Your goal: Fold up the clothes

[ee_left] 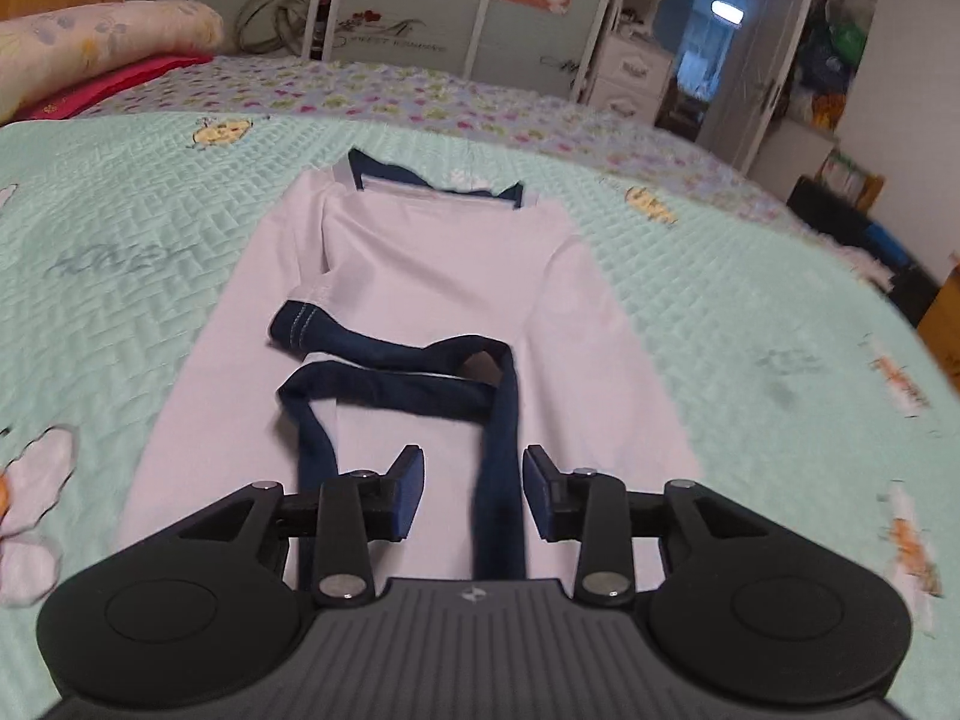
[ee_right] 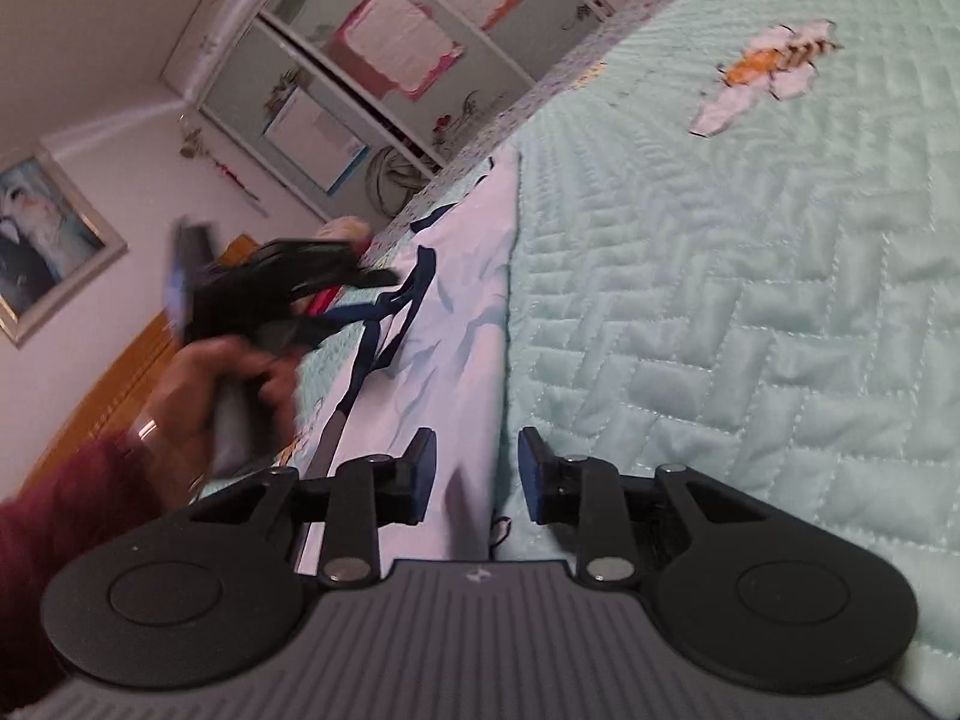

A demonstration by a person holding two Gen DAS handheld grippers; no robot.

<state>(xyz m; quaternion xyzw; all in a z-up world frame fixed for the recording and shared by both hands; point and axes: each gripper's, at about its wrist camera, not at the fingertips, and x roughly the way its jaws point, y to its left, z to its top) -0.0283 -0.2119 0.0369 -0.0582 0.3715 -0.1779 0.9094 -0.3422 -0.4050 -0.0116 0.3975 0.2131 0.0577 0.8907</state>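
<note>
A white shirt [ee_left: 420, 276] with navy collar trim lies folded lengthwise on the mint quilted bedspread [ee_left: 120, 252]. Its navy ribbon ties [ee_left: 396, 381] sprawl across the middle. My left gripper [ee_left: 474, 495] hovers open over the shirt's near end, with one navy strip running between its fingers, not clamped. In the right wrist view my right gripper [ee_right: 474, 474] is open over the shirt's [ee_right: 456, 312] right edge, where white cloth meets the bedspread [ee_right: 720, 330]. A hand in a dark red sleeve holds the left gripper [ee_right: 258, 294], blurred, above the ties [ee_right: 384, 324].
A floral pillow [ee_left: 102, 42] and a red one [ee_left: 120, 81] lie at the bed's far left. White wardrobes [ee_left: 420, 6] with pinned papers stand behind the bed. A doorway [ee_left: 714, 30] opens at the back right. Dark boxes [ee_left: 852, 222] sit beside the bed's right edge.
</note>
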